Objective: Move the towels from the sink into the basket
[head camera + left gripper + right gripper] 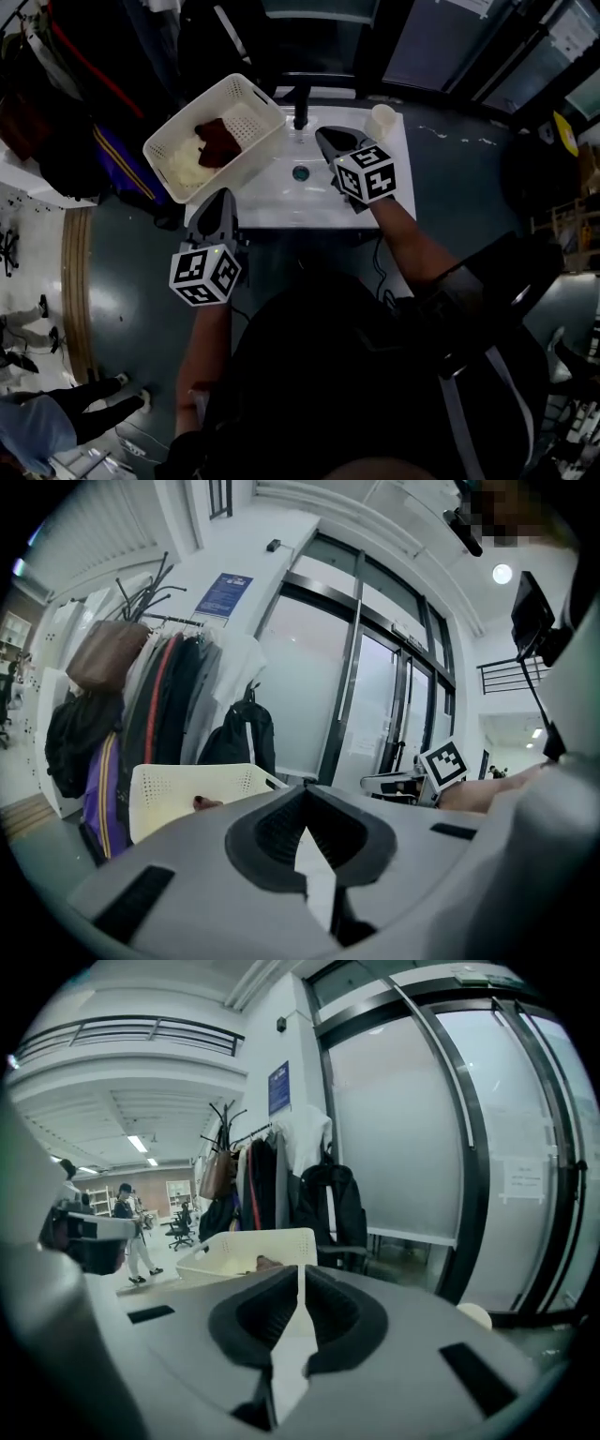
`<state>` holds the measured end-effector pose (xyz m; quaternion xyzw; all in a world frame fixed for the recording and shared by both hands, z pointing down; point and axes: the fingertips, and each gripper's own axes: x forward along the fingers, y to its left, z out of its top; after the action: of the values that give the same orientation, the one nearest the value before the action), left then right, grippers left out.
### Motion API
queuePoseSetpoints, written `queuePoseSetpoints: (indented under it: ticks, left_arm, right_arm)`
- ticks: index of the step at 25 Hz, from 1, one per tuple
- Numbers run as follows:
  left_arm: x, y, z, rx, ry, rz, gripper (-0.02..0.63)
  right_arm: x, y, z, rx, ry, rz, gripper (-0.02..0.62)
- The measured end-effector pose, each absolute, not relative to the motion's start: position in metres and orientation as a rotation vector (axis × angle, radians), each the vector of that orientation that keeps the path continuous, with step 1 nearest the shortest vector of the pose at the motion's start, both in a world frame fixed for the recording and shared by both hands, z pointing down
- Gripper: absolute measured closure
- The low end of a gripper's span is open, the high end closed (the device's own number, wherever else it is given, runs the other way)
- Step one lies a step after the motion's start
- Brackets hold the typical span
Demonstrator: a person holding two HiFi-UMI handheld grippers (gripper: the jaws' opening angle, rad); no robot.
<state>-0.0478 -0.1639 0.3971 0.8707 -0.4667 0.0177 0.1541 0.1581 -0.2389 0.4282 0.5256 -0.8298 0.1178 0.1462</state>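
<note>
The white perforated basket (174, 142) stands tilted at the sink's left back corner. A dark red towel (217, 141) and a cream towel (187, 169) lie in it. The white sink (272, 192) shows only its drain (300, 173); I see no towel in it. My left gripper (218, 197) hangs at the sink's front left edge, jaws shut with nothing in them. My right gripper (324, 134) is over the sink's right back part, shut with nothing in it. The left gripper view has the basket (187, 785) beyond the shut left gripper (305, 794); the right gripper view has the basket (248, 1241) beyond the shut right gripper (300, 1274).
A dark faucet (300, 117) rises at the sink's back, with a white cup (380, 120) at the back right corner. A rack of coats and bags (66, 103) stands close to the basket's left. Glass doors (450, 1176) lie behind the sink. People stand far left (127, 1227).
</note>
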Motion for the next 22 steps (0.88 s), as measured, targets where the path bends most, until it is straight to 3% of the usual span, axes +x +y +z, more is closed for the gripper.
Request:
queuePoseSetpoints:
  ticks: [2,4,6,14,22]
  left_arm:
    - [-0.031,-0.169,0.407,2.498,-1.304,0.087,0.603]
    - [-0.016,-0.176,0.415,2.503,-1.279,0.116,0.603]
    - [-0.003,-0.183,0.420,2.507,-1.263,0.140,0.603]
    - [0.044,-0.199,0.456,2.462,-1.187,0.260,0.601]
    - [0.068,-0.205,0.490,2.439,-1.129,0.380,0.603]
  right_arm:
    - [0.188,-0.239,0.453,1.538,-2.301,0.382,0.560]
    - [0.213,-0.240,0.480,1.551,-2.220,0.431,0.487]
    - [0.232,-0.244,0.507,1.534,-2.158,0.488,0.457]
    - [0.278,-0.236,0.620,1.223,-1.910,0.626,0.321]
    - [0.274,-0.217,0.701,0.835,-1.744,0.649,0.299]
